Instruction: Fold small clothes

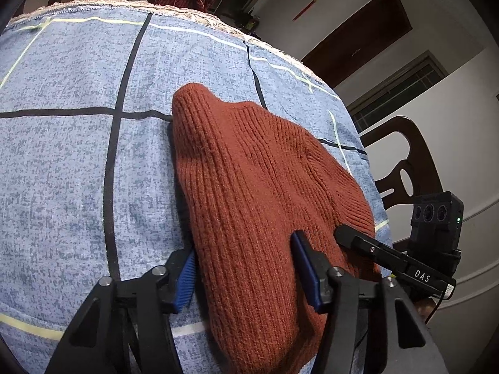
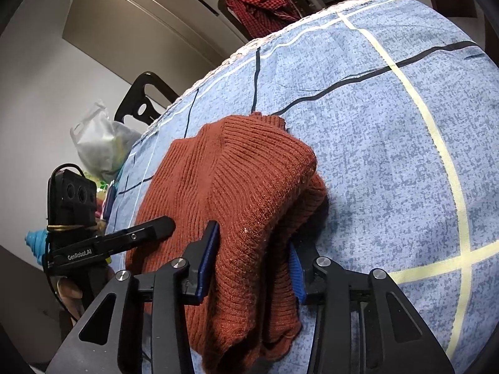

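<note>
Left wrist view
- Garment: a rust-brown ribbed knit (image 1: 249,193) lies on the blue checked cloth (image 1: 78,155) covering the worktop, near its right edge.
- Left tongs (image 1: 243,268): set wide, blue pads either side of the knit's near end; whether they pinch it I cannot tell.
- Right tongs (image 1: 343,233): only a black finger shows, lying on the knit's right edge.

Right wrist view
- Garment: the knit (image 2: 243,187) is doubled over, several layers stacked at its right side.
- Right tongs (image 2: 252,261): straddling the thick folded bundle, pads against both flanks (a hold, apparently).
- Left tongs (image 2: 162,227): one finger resting on the knit's left part.

Judgement
- Step: a fold partway made, both tools at the near edge.
- Next: probably carry the gripped layers across and press flat, keeping the stack aligned (the bulky knit may spring back).
</note>
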The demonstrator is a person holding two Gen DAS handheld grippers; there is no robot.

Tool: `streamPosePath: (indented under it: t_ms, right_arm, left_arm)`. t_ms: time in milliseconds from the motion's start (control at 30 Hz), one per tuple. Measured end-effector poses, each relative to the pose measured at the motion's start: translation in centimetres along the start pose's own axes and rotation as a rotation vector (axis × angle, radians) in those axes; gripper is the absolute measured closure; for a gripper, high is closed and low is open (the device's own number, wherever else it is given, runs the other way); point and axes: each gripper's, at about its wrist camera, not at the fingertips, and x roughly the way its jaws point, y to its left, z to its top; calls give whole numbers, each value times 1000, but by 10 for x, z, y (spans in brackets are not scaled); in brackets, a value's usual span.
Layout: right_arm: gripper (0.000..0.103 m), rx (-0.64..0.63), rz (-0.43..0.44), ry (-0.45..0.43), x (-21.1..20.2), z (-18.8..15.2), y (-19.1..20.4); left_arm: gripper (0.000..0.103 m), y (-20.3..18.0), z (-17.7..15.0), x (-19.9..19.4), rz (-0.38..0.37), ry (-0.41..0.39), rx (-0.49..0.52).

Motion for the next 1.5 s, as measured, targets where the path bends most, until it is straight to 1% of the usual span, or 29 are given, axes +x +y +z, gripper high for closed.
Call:
streamPosePath:
  t_ms: [67,200,300,400,567,900,1100,1200,1500]
  right_arm:
    - [64,7,-4,-4,0,0,1]
    - [68,-6,-22,-21,-1,0,7]
    - [70,-28,-40,-38,-5,0,14]
    - [71,-40,-51,-47,-6,0,21]
    - [71,-48,-54,-57,-10,0,24]
    - [73,-70,-52,-86,-20,-3,38]
    - [73,-85,-39,-100,-28,-4,54]
    - [73,-94,-27,-102,-28,-3,66]
    - [73,-132,9,-90,-12,-8,100]
  left_arm:
    - [51,-1,0,-1,6,-2,5]
    - [61,-3,0,-3,12,-10,7]
    - [64,-6,1,-6,23,-15,16]
    - [64,-8,0,-7,36,-18,27]
    - [66,-10,-2,-7,37,-23,21]
    - [69,-13,0,-26,30,-52,37]
    - [69,-10,-2,-47,19,-78,30]
    - [69,-6,-4,-61,30,-95,40]
    - [69,19,-9,-97,50,-119,18]
